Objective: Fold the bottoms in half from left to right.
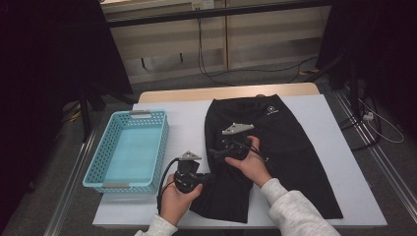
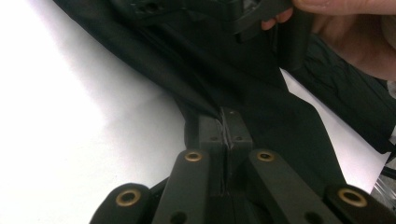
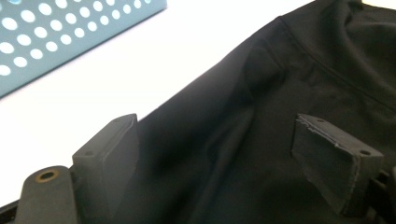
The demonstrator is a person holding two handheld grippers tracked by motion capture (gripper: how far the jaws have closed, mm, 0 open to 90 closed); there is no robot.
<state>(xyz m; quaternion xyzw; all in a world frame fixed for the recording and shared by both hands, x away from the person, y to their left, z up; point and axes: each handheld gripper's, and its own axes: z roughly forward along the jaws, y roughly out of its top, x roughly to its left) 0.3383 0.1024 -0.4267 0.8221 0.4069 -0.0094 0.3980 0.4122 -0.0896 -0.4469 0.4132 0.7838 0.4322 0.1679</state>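
Observation:
A black garment [image 1: 287, 147] lies spread over the white table [image 1: 187, 115], with a small white logo near its far end. My left gripper [image 1: 205, 178] is at the garment's near left corner, and in the left gripper view its jaws [image 2: 227, 122] are shut on a fold of the black cloth [image 2: 219, 65]. My right gripper [image 1: 215, 153] hovers over the garment's left side, held by a hand [image 1: 252, 162]. In the right gripper view it [image 3: 219, 149] is open, with black cloth [image 3: 280, 107] under the gap and the pads not pressing on it.
A light blue perforated basket [image 1: 164, 142] stands at the table's left, and its wall [image 3: 56, 32] also appears in the right gripper view. The other hand and gripper [image 2: 266, 18] sit close above the pinched fold. Cables lie on the floor beyond the table.

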